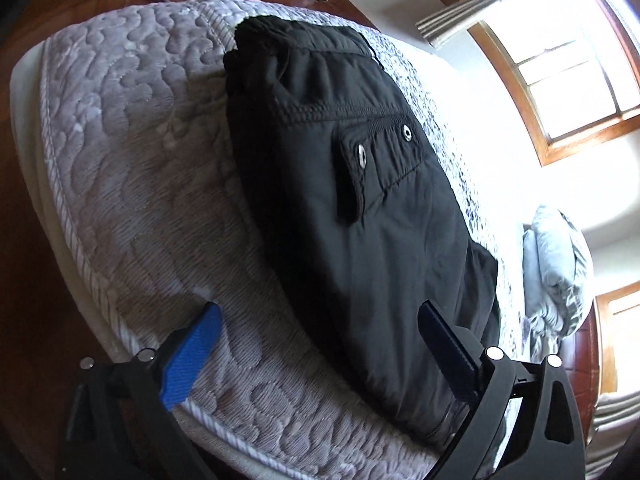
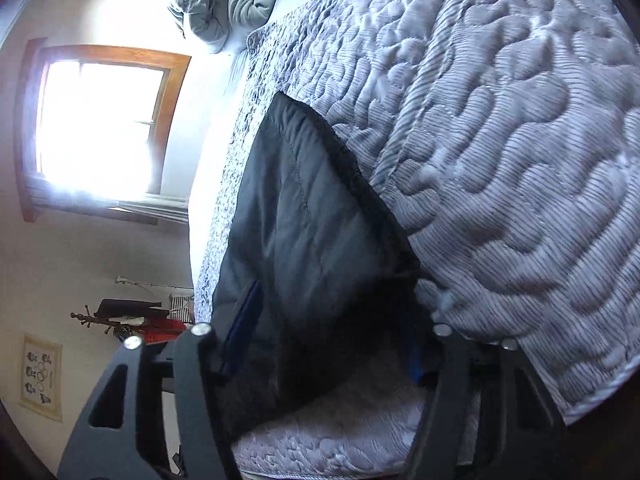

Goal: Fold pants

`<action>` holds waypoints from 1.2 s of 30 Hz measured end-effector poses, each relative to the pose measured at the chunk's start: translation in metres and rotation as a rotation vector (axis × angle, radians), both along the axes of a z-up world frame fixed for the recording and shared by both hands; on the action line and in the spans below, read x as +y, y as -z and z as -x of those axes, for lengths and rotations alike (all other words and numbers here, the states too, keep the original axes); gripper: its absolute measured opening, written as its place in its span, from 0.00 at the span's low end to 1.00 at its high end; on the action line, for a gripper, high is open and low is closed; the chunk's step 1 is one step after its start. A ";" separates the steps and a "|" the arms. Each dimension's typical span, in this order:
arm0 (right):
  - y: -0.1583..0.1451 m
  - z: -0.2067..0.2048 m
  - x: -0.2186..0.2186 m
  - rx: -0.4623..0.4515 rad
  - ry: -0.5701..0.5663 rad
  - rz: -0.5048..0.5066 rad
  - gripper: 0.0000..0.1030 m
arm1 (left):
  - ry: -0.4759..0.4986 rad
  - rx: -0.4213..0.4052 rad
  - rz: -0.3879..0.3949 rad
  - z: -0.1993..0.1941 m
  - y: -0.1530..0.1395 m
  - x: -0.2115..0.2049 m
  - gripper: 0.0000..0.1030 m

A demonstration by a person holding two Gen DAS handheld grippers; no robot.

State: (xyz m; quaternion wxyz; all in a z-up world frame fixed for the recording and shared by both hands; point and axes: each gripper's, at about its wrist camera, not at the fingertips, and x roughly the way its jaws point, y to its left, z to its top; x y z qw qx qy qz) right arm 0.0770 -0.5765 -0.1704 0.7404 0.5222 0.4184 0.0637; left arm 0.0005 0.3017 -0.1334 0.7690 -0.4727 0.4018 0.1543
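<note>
The pants (image 1: 352, 208) lie near one mattress (image 1: 132, 184) edge as a long, doubled-over strip, so the lengthwise fold looks done and a crosswise fold is probably left. The left gripper (image 1: 320, 332) is spread wide, released, one blue finger (image 1: 192, 356) over bare quilting. The right gripper (image 2: 332, 332) straddles a hem corner; whether it pinches, I cannot tell. Fabric: smooth, padded black nylon with a snap-studded pocket flap (image 1: 380, 156); the mattress is puffy grey quilting with corded piping.

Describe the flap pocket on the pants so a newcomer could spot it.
Start at the quilted grey mattress and find the black pants lying on it. Midway along them sits the flap pocket, the only part carrying two silver snaps.
</note>
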 end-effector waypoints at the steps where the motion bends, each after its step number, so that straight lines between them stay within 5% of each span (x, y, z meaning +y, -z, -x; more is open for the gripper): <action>1: 0.000 -0.003 0.000 -0.003 -0.003 -0.011 0.46 | -0.002 -0.002 0.002 -0.002 0.000 0.001 0.96; 15: -0.005 -0.018 0.012 0.000 -0.030 0.013 0.56 | -0.007 0.040 -0.013 -0.053 0.013 0.007 0.96; 17: -0.008 -0.021 0.014 -0.013 -0.035 0.026 0.42 | -0.015 -0.008 -0.009 -0.050 0.009 0.005 0.90; 19: -0.012 -0.023 0.014 -0.044 -0.040 0.024 0.28 | -0.006 -0.020 -0.037 -0.050 0.002 0.001 0.68; 21: -0.013 -0.025 0.014 -0.066 -0.048 0.012 0.27 | 0.014 0.000 -0.073 -0.054 -0.002 -0.003 0.66; 26: -0.009 -0.036 0.014 -0.032 -0.053 0.034 0.46 | 0.035 0.034 -0.060 -0.065 0.013 -0.002 0.73; 28: -0.006 -0.040 0.018 -0.013 -0.057 0.050 0.46 | 0.031 0.000 -0.028 -0.068 0.018 -0.001 0.92; 30: -0.006 -0.045 0.023 -0.005 -0.066 0.063 0.46 | 0.018 0.020 -0.048 -0.075 0.018 -0.005 0.94; 32: -0.011 -0.050 0.027 -0.006 -0.084 0.092 0.31 | 0.020 0.042 -0.085 -0.081 0.015 -0.012 0.92; 36: -0.024 -0.058 0.028 -0.024 -0.115 0.100 0.17 | 0.023 -0.008 -0.066 -0.077 0.007 -0.009 0.32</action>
